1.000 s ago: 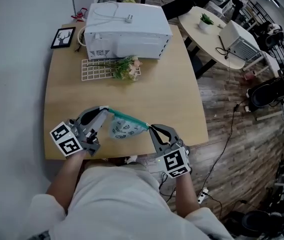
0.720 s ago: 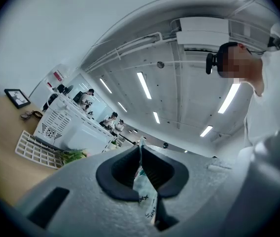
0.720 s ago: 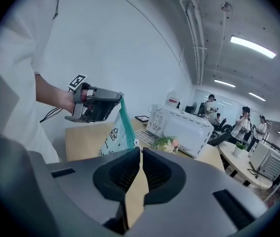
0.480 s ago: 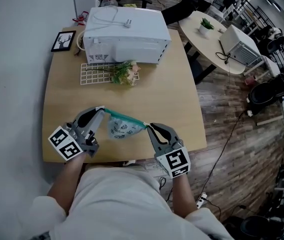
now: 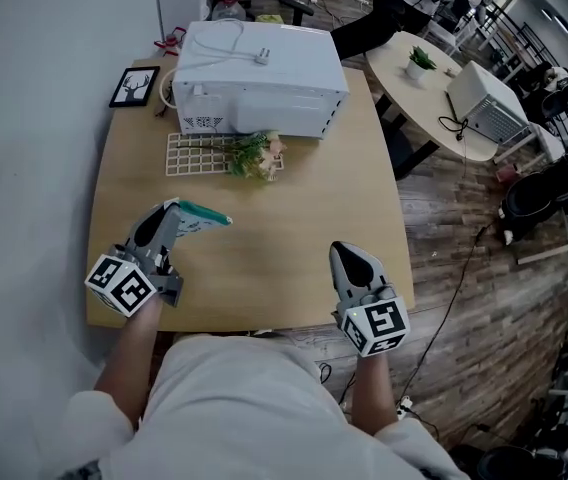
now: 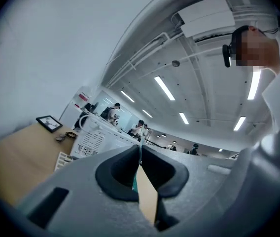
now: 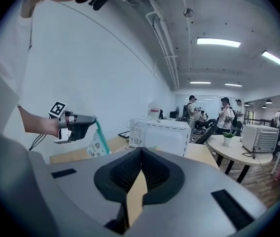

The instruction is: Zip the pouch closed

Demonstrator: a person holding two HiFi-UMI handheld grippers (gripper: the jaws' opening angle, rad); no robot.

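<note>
The left claw (image 5: 172,210) is clamped on the teal zip edge of the pouch (image 5: 205,215), hung above the worktop (image 5: 264,238). The right claw (image 5: 343,249), well apart, is closed on nothing. The pouch should probably be lowered flat before release.

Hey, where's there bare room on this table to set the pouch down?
The widest bare stretch of table lies between the left gripper, which holds the pouch, and the right gripper, in front of the white rack and flowers. The back is crowded: microwave, picture frame.
</note>
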